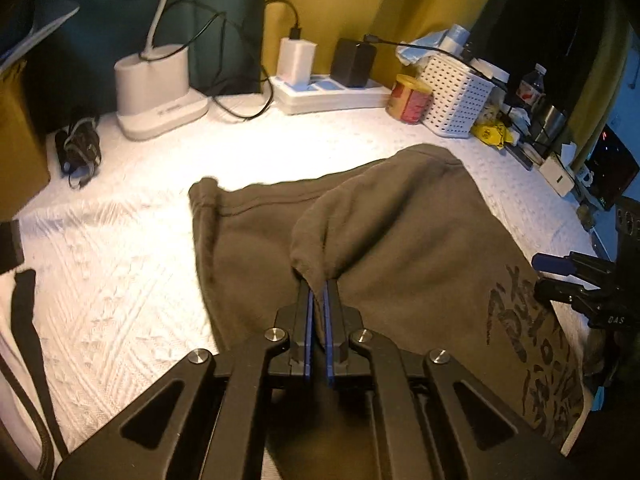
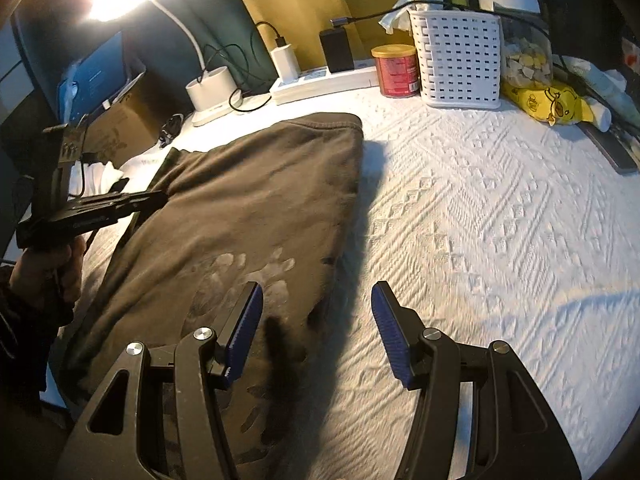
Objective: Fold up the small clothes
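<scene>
An olive-brown garment [image 1: 400,232] with a dark print lies spread on the white textured cover [image 1: 120,264]. My left gripper [image 1: 318,286] is shut on a raised fold of this cloth, which bunches up just beyond the blue pads. In the right wrist view the same garment [image 2: 240,200] fills the left half, and the left gripper [image 2: 160,198] meets its left edge, held by a hand. My right gripper [image 2: 318,320] stands open above the garment's near right edge, with nothing pressed between its pads. It also shows at the left wrist view's right edge, the right gripper [image 1: 538,274].
Along the back stand a white lamp base [image 1: 156,88], a power strip [image 1: 332,96] with chargers, a red can [image 1: 408,98] and a white perforated basket [image 1: 456,92]. A yellow pack [image 2: 548,104] lies at the right. A cardboard box [image 2: 120,120] sits at the left.
</scene>
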Motion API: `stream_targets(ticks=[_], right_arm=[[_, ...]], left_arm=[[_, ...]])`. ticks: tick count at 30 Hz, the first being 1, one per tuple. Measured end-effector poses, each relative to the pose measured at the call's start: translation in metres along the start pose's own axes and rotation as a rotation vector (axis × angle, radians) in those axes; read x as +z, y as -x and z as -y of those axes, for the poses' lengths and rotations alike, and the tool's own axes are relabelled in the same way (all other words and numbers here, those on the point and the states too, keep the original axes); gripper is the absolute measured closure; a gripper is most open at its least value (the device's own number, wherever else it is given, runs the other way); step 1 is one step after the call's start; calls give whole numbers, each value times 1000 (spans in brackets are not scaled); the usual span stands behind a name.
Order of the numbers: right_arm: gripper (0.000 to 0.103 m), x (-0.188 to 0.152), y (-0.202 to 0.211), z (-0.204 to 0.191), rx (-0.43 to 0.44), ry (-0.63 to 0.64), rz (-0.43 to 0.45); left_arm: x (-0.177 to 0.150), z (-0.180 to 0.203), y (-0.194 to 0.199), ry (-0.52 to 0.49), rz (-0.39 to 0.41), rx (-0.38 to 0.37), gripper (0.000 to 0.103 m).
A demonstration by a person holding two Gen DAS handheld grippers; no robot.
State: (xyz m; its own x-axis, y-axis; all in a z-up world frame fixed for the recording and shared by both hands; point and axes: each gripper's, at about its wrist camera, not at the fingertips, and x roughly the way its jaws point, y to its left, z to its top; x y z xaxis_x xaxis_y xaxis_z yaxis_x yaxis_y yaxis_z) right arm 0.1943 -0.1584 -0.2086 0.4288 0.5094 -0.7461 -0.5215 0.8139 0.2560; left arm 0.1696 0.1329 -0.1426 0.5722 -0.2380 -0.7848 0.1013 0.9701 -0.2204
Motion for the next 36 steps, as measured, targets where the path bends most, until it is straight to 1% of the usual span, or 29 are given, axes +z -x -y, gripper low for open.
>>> stream_targets(ticks=[3,4,6,7,8,9,10,11,12,13,15,19,22,23,28,30,31,33,36], right_arm=[[43,3,-7,0,0,6,-10],[43,4,-8,0,-1,11,-10],[43,8,-9,-2,0,17,-12],[43,10,-10,-3,-1,19,-11],[43,11,-11,-4,-2,21,-10],[43,14,-12,-5,-3,24,-8],[43,15,-12,-6,-3,25,-6],[43,16,-12,-7,-3,27,-5],[43,18,-13,-8,-2,30,-3],[43,19,-14,-9,-2,34,-3],[43,23,-17,-11,-1,43,-5],[43,31,-23,-11,-19,56,-3],[43,39,-27,-8,-32,65,3],[43,41,-28,-7,-37,66,6],[43,54,-38,1,-49,69,13],[43,59,-44,1,-45,73,9],[43,61,-45,1,-43,77,8],[42,64,-50,-1,-39,84,2],[42,68,-57,-3,-30,90,-7]], left_arm=[[-2,-5,-1,14,-6,-25,99],[0,-5,-1,14,-13,-21,96],[3,-4,0,21,-23,-8,95],[4,-4,2,25,-25,-5,94],[5,-3,4,25,-21,14,91],[6,-2,6,29,-18,44,78],[7,-3,9,42,-13,72,58],[7,-5,12,57,-1,80,48],[7,-7,16,71,10,70,32],[6,-9,20,86,23,65,21],[5,-13,25,106,40,83,15],[2,-27,21,141,33,105,15],[-3,-39,6,176,-11,92,14],[-3,-37,7,160,11,97,14],[1,-23,-1,129,-1,47,14],[3,-12,-7,93,-17,0,14],[5,-8,-9,80,-21,-7,14],[6,2,-14,44,-29,-7,14],[8,9,-18,25,-30,-11,14]])
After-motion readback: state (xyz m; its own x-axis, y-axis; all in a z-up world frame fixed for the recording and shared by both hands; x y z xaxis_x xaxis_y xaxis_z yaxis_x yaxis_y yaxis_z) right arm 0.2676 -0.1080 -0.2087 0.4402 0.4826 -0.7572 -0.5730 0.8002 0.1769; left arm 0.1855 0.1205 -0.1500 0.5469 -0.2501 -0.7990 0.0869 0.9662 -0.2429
